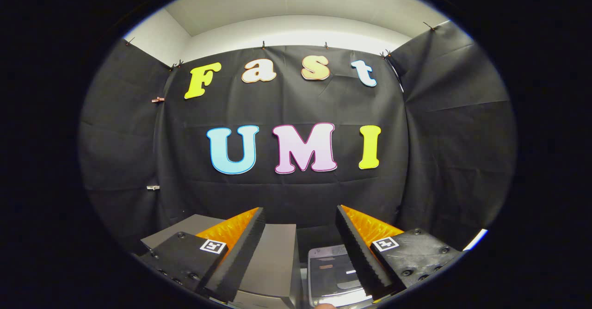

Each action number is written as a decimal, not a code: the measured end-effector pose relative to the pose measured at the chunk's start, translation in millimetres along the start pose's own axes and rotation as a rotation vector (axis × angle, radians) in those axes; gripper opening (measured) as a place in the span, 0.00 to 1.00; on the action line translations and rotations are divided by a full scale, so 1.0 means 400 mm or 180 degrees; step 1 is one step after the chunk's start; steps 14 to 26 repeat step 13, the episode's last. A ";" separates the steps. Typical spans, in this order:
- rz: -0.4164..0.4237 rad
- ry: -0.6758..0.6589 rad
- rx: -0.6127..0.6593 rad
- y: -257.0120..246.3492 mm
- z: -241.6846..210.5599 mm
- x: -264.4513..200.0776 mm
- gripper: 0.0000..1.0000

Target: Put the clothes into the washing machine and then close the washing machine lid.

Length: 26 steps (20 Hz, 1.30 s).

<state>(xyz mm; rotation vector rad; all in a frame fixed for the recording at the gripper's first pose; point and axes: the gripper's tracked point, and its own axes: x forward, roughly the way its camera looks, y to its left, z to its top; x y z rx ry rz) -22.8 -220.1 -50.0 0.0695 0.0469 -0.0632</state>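
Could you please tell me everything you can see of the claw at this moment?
The claw is open: its two fingers stand well apart and grip nothing. Each finger narrows toward its tip, has a ribbed inner pad, and carries a small square marker on a bolted mount at its base. It is held about level, facing the booth's cloth wall. Below the fingers lie a grey flat-topped unit and a pale panel; the claw touches neither.

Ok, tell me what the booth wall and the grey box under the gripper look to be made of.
Booth wall: looks like matte black cloth, creased and clipped along its top edge. Grey box: smooth, flat grey panels, perhaps painted metal or plastic; I cannot tell which. The gripper is open above it, holding nothing.
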 end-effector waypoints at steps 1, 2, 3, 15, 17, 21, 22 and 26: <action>-0.0015 0.0000 -0.0015 0.000 -0.001 0.002 0.99; -0.0041 0.0017 -0.0032 -0.003 -0.004 0.000 0.99; -0.0048 0.0026 -0.0045 -0.002 -0.005 0.001 0.99; 0.0003 -0.0038 -0.0255 0.025 0.013 0.006 0.98; 0.0003 -0.0038 -0.0255 0.025 0.013 0.006 0.98; 0.0003 -0.0038 -0.0255 0.025 0.013 0.006 0.98; 0.0003 -0.0038 -0.0255 0.025 0.013 0.006 0.98; 0.0003 -0.0038 -0.0255 0.025 0.013 0.006 0.98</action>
